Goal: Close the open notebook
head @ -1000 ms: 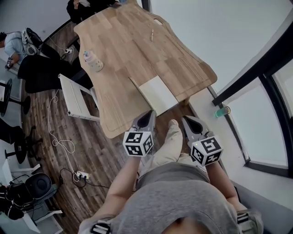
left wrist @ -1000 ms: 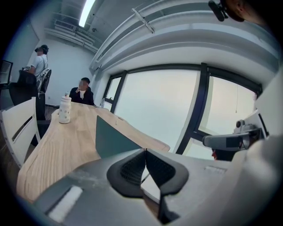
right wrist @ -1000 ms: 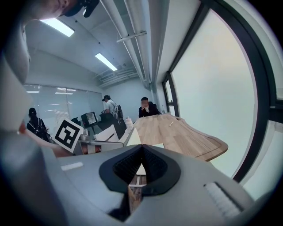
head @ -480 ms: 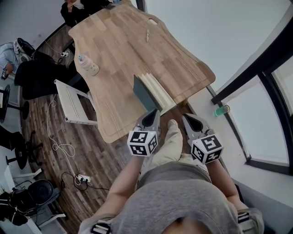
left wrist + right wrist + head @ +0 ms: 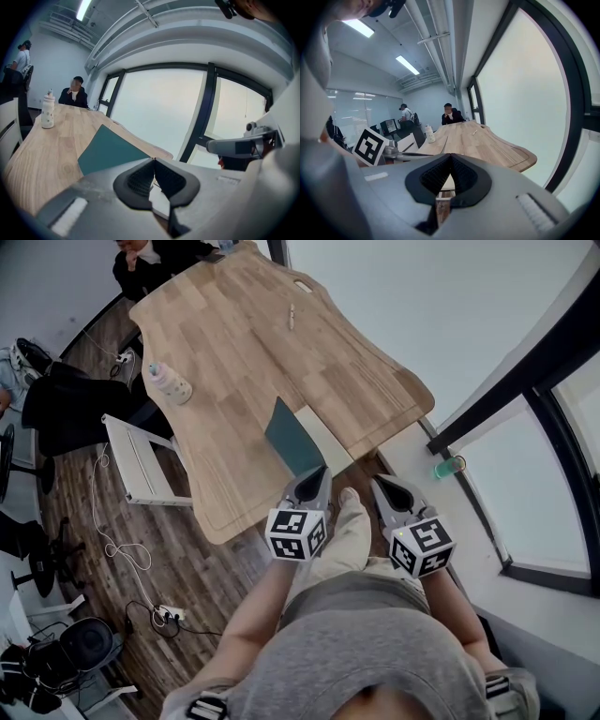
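Two grippers sit nearest the person, just short of the desk's near edge. The left gripper (image 5: 319, 474) has its jaws pressed together with nothing between them. The right gripper (image 5: 378, 484) is the same, its jaws together and empty. The left gripper's tip is right at the near corner of the notebook's cover; whether it touches cannot be told.

The notebook (image 5: 292, 439) lies at the near edge of the desk (image 5: 234, 362), toward the window-side corner. Its teal cover is raised at a slant over the pale pages (image 5: 325, 435) and is not yet flat. A white chair (image 5: 141, 465) stands beside the desk's left edge. A green cup (image 5: 450, 467) stands on the window ledge, off the near right corner.

Farther along, a bottle (image 5: 171, 385) stands upright close to the left edge. A pen (image 5: 291, 315) lies toward the far end. A seated person (image 5: 150, 257) is at the far left corner.
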A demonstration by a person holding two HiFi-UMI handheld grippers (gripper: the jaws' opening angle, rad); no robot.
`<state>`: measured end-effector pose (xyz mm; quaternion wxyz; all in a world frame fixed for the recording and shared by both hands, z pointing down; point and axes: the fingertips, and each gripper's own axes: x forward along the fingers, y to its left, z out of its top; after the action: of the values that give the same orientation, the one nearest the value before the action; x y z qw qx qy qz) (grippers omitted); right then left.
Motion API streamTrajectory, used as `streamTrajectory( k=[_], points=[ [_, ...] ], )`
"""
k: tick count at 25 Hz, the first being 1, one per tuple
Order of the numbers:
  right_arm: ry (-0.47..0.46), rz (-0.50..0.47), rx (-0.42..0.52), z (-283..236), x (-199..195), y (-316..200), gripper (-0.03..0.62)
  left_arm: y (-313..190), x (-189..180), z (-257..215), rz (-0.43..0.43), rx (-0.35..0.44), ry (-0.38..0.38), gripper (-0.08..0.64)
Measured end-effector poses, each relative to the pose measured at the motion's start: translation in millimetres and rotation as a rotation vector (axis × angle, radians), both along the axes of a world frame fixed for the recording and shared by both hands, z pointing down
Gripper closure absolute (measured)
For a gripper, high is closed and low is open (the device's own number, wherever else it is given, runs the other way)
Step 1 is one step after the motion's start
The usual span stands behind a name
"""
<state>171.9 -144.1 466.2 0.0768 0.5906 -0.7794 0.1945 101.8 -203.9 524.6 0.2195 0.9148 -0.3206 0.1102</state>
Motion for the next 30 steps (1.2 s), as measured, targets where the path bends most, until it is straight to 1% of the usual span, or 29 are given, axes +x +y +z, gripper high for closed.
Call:
streamTrajectory(
  k=[8,15,19,26,30],
  points=[
    [0.001,0.024,-0.012,2.2,22.1,-13.7,0.591,-6.6,28.7,18.1,0.038,-0.048,-0.027,0.549],
    [-0.007,0.033,-0.026,6.5,38.0,-26.9,0.591,-12.2,51.2,39.1,0.067,-0.091,-0.072,0.549],
    [-0.014,0.034,-0.035,10.8,41.7,-32.0,0.591,-14.8,59.1,51.3,0.060,-0.117,-0.095,0.549],
    [-0.023,0.039,-0.063,20.6,53.0,-35.6,0.591,-17.6,75.9,77.5,0.062,-0.150,-0.169,0.546],
    [-0.026,0.042,-0.078,26.2,59.0,-38.8,0.591,-18.8,82.0,93.2,0.060,-0.178,-0.194,0.545]
  ],
)
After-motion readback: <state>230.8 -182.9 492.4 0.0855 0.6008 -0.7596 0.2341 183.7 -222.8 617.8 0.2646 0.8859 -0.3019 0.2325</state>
